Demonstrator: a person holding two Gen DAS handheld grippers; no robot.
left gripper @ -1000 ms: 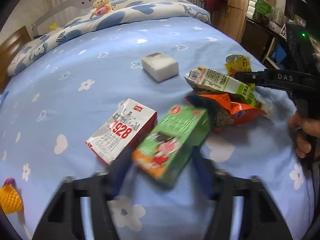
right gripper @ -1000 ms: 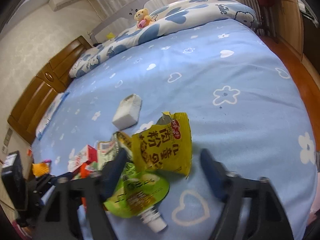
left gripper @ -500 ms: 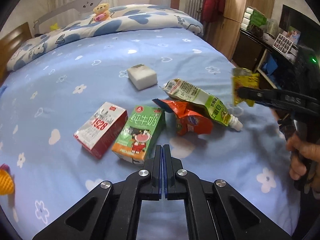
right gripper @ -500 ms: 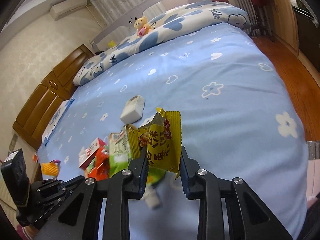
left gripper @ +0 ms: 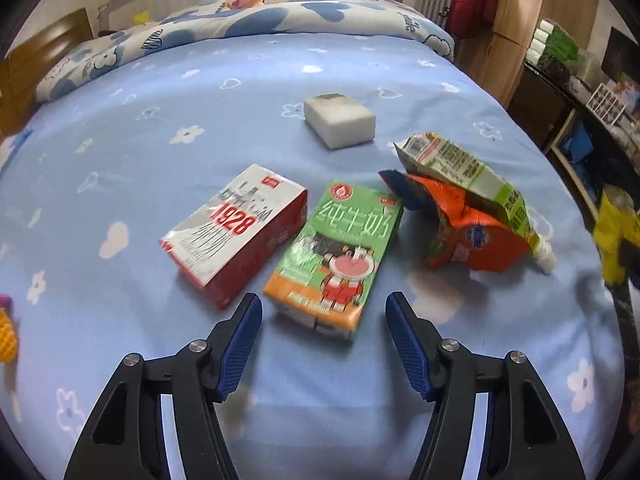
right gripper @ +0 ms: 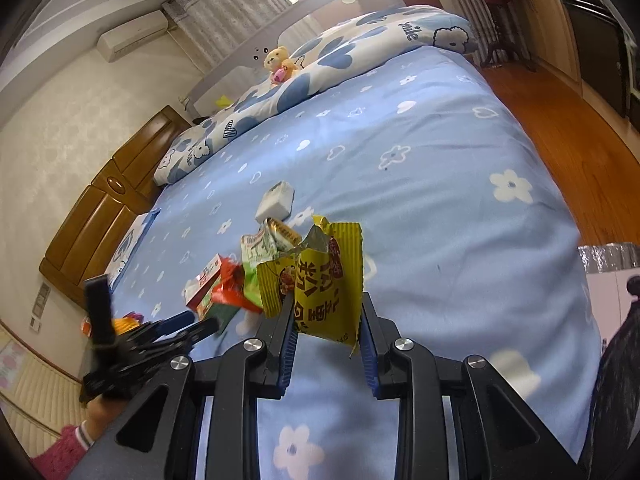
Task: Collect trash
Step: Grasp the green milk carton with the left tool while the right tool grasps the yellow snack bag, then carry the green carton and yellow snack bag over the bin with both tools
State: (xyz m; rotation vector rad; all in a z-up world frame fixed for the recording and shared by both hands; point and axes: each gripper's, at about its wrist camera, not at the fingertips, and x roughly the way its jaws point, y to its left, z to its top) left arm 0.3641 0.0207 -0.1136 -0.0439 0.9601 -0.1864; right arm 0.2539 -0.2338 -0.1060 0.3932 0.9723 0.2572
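While clamped in right gripper (right gripper: 326, 316): yellow snack wrapper (right gripper: 320, 280), lifted off bed (right gripper: 440, 200). Left gripper (left gripper: 324, 320): spread wide, empty, before green milk carton (left gripper: 336, 256).

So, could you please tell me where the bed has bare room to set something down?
Bare sheet lies between the white block and the pillows, and left of the red-and-white carton. It is crowded where that carton, the green milk carton and the orange wrapper cluster.
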